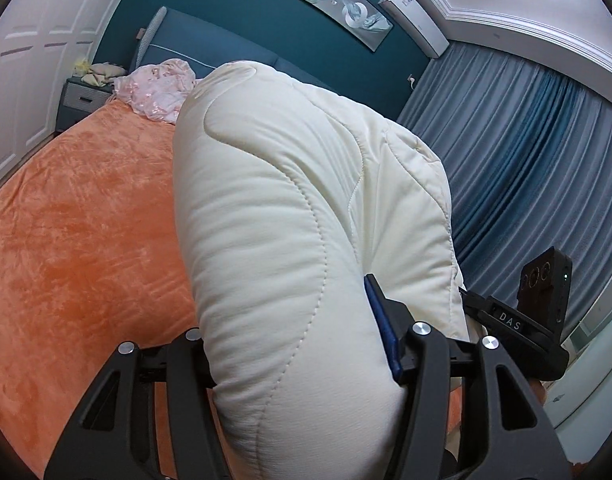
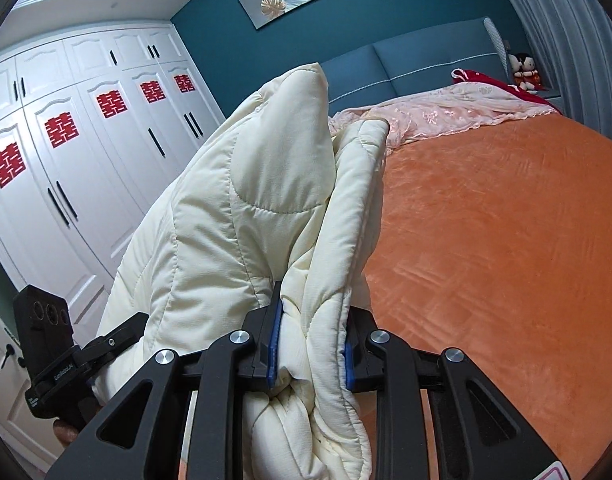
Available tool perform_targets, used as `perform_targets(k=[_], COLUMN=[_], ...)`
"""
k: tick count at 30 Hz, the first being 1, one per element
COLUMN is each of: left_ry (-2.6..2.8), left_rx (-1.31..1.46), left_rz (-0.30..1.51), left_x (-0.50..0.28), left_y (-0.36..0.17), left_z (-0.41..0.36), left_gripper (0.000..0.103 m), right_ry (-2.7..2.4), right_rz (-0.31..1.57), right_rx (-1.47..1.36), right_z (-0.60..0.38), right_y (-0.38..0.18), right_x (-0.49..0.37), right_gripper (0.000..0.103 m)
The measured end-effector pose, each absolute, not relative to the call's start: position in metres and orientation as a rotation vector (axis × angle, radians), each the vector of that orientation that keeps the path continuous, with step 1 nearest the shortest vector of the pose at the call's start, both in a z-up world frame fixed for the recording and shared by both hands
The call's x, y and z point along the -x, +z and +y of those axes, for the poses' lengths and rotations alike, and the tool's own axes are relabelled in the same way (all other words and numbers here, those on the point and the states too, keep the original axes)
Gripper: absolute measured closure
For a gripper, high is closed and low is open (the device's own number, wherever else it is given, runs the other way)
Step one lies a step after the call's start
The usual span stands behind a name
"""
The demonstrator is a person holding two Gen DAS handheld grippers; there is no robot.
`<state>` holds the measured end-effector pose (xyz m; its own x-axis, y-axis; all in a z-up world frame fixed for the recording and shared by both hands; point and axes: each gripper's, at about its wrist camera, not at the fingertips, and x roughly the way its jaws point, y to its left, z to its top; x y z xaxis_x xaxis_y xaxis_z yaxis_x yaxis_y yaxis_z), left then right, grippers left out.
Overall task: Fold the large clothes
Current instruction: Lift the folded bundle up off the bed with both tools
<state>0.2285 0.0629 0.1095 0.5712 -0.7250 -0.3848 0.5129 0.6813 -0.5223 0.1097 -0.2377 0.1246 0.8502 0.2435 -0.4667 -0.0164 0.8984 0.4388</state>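
Teal-walled bedroom, bed under orange blanket (image 2: 505,240), cream quilted garment (image 1: 306,208) lifted above the bed, thick fold clamped in left tool (image 1: 302,344), bunched edge pinched in right tool (image 2: 309,352).

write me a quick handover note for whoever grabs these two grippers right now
Left gripper: shut on a thick fold of the cream quilted comforter.
Right gripper: shut on a bunched edge of the same comforter.
Comforter is lifted above the orange bed cover; pink lace cloth lies by the headboard.
Done: both ends gripped and raised.
Left: probably lay it down folded and smooth it.
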Motion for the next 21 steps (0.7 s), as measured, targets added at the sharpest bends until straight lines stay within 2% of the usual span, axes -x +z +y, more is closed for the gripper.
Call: perform_targets(k=[9,17,21], left_ry=[-0.685,-0.614,-0.576], left_rx=[0.422,0.413,0.425], left_rz=[0.747,0.902,0.951], left_x=[-0.283,-0.307,-0.308], left_y=[0.032,-0.054,-0.088], left_z=[0.065,0.050,0.053], left_gripper=[0.049,0.049,0.043], right_ry=[0.088,0.035,0.024], right_rz=[0.695,0.877,0.942], right_rx=[-0.420,-0.437,-0.439], right_z=[-0.225,-0.227,-0.226], right_y=[0.052,-0.041,-0.077], right_x=[-0.187,-0.220,-0.226], right_gripper=[0.080,0.079,0.074])
